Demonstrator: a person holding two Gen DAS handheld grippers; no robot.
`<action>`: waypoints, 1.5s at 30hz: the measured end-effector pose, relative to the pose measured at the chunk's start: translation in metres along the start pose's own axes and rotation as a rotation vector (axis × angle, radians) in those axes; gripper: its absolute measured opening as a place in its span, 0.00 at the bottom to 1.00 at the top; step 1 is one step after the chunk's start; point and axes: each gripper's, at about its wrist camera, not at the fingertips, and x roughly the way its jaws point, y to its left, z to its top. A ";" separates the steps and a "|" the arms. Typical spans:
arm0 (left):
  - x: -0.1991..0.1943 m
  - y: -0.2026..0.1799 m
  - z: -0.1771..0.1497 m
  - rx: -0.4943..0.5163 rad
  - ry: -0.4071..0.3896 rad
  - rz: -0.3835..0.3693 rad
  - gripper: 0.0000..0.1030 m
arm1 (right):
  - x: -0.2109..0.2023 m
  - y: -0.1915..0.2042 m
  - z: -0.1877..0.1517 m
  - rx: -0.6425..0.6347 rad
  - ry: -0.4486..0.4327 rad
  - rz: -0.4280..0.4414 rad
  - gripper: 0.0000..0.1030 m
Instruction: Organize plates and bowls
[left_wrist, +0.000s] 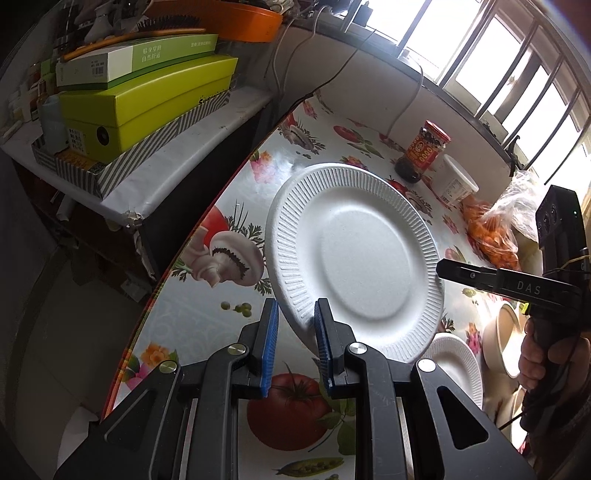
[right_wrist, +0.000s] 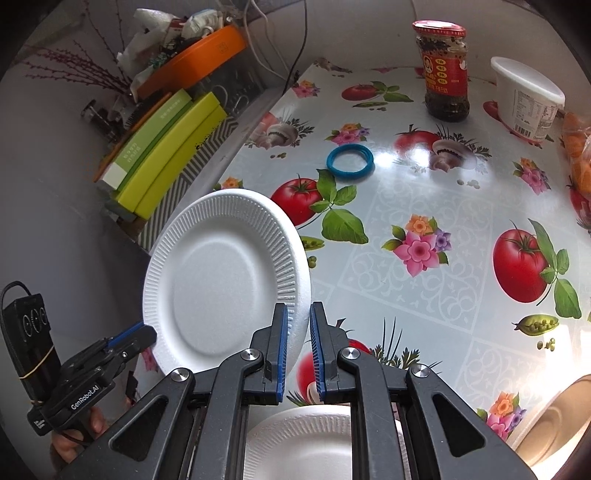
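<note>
We held the white foam plate (left_wrist: 354, 254) off the table, its ribbed rim pinched in both the left gripper (left_wrist: 295, 332) and right gripper (right_wrist: 298, 332); light, easily dented, so we judged rim-holds best.

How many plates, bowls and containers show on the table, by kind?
White foam plates: 2, the held plate pinched by both the left gripper and right gripper, plus the lower plate.
Tan bowls: 1.
Sauce jars: 1.
White tubs: 1.
Total: 5
</note>
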 end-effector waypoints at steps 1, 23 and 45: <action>-0.001 -0.002 -0.001 0.003 0.000 -0.001 0.20 | -0.002 -0.001 -0.002 0.002 -0.002 0.000 0.12; -0.016 -0.065 -0.051 0.087 0.025 -0.078 0.20 | -0.066 -0.045 -0.068 0.048 -0.027 -0.038 0.12; -0.005 -0.099 -0.109 0.137 0.137 -0.093 0.20 | -0.086 -0.083 -0.136 0.077 0.024 -0.059 0.14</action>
